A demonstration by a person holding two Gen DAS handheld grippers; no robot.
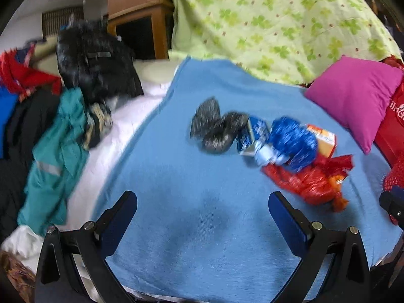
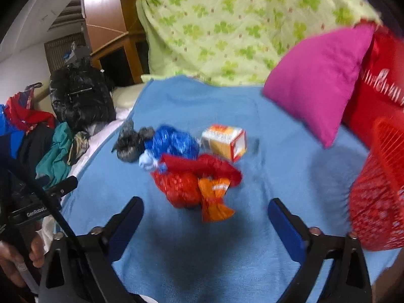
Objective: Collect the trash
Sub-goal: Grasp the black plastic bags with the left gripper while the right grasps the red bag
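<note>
Left wrist view: the left gripper is spread wide and holds nothing, hovering above a bare stretch of the blue blanket. The trash pile serves as the reference landmark and lies on that blanket ahead and to the right of the gripper. It consists of two dark crumpled wads, a blue-and-white carton touching them on the right, a crumpled blue foil wrapper just beside the carton, an orange-and-white box behind the foil, and a red wrapper on the near side of the pile. A magenta pillow lies to the right of the pile, a green clover-print sheet rises behind it, and a heap of clothes sits well to its left. Right wrist view: the right gripper is also spread wide and empty, with the pile directly ahead of its fingers. The red wrapper and an orange wrapper form the nearest edge of the pile; the blue foil wrapper and the dark wads lie behind and to the left, and the orange-and-white box stands at the far right of the pile. A red mesh basket stands to the right of the pile, with the magenta pillow beyond it. Both views are motion-blurred.
</note>
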